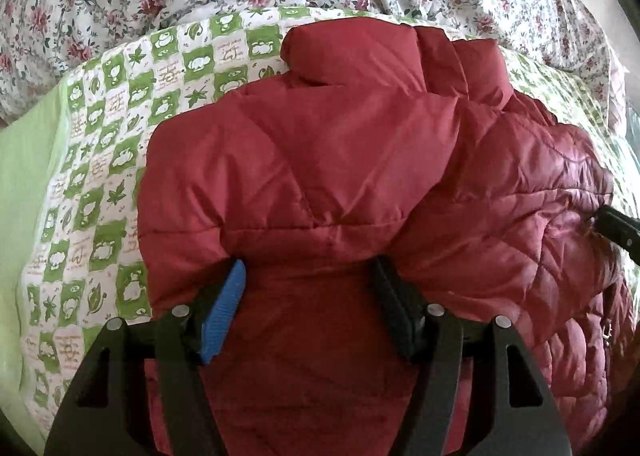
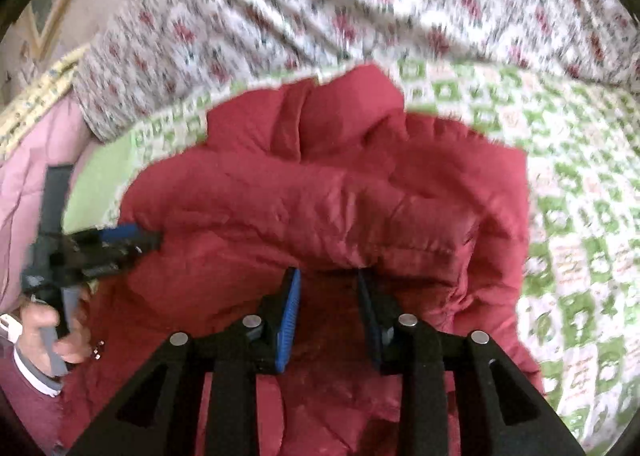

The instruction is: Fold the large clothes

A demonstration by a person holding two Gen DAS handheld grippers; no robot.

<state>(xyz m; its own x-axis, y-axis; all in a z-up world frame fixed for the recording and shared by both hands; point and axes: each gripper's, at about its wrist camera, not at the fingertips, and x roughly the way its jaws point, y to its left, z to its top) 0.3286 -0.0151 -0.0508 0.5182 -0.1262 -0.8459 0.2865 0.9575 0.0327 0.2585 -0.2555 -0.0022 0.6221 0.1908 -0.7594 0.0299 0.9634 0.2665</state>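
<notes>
Checkered green bedspread (image 1: 100,192) under puffy quilted red jacket (image 1: 340,160)

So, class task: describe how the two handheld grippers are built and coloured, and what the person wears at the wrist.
Each gripper is matte black, with angular linkage arms pierced by triangular cut-outs and joined by round silver pins. The left gripper has one ribbed blue pad and one dark pad. The right gripper has blue ribbed pads. The person's hand grips a grey handle, with a white and grey cuff at the wrist.
</notes>
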